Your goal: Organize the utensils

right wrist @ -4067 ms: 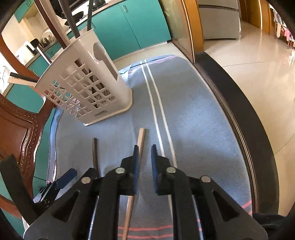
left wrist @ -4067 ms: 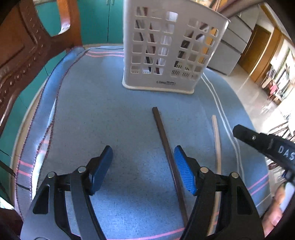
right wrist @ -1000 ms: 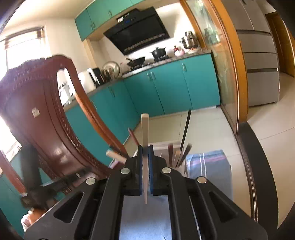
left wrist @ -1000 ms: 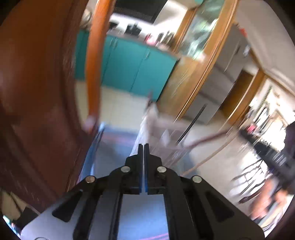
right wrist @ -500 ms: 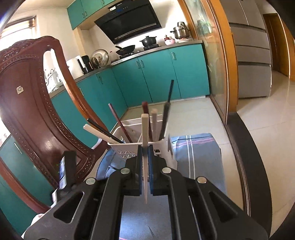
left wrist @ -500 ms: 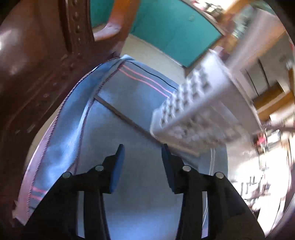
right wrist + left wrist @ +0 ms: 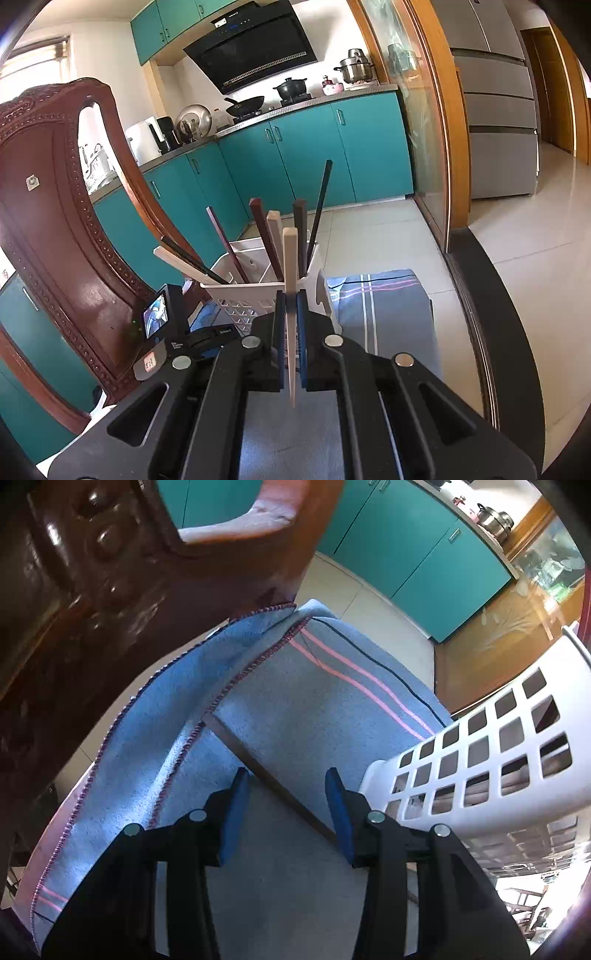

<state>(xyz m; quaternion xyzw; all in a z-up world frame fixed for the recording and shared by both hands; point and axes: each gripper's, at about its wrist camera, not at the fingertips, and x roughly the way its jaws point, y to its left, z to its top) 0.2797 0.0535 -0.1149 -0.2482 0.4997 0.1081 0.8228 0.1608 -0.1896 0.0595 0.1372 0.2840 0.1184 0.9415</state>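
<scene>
Pale chopstick (image 7: 290, 266) clamped upright in the right tool (image 7: 290, 314)
Left tool (image 7: 284, 797), part open and empty, straddles a dark chopstick (image 7: 266, 775) on blue cloth (image 7: 295, 709) beside the white basket (image 7: 480, 760).

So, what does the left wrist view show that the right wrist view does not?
Only the left wrist view shows the dark chopstick lying on the cloth, between the open jaws of the left hand-held gripper, whose pads do not press on it. Only the right wrist view shows the right hand-held gripper shut on a pale chopstick, and the chopsticks standing in the basket. Both show the white basket, the blue cloth and the wooden chair.
</scene>
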